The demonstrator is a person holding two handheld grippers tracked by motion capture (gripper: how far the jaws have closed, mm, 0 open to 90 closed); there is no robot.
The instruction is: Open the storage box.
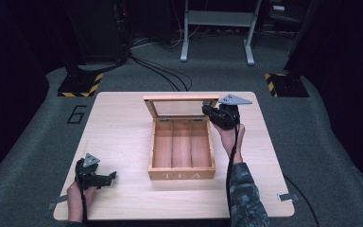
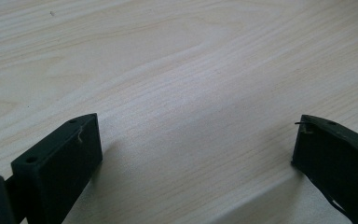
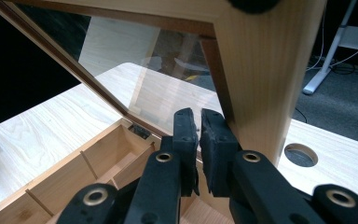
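Wooden tea box (image 1: 182, 174) lid (image 1: 179, 99): your right gripper (image 3: 199, 135) fingers clamp its side rail | swing it gently | left gripper (image 2: 196, 154) fingers apart, near counter (image 1: 123, 137) front-left corner.

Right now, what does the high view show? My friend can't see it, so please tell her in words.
A wooden tea box sits open on a light wooden table, its three compartments empty and its glass lid raised. The right claw, shut, is at the lid's right edge. The left claw, open, rests near the table's front left.

Wooden table (image 1: 123, 137) bears tea box (image 1: 182, 163) (lid open).
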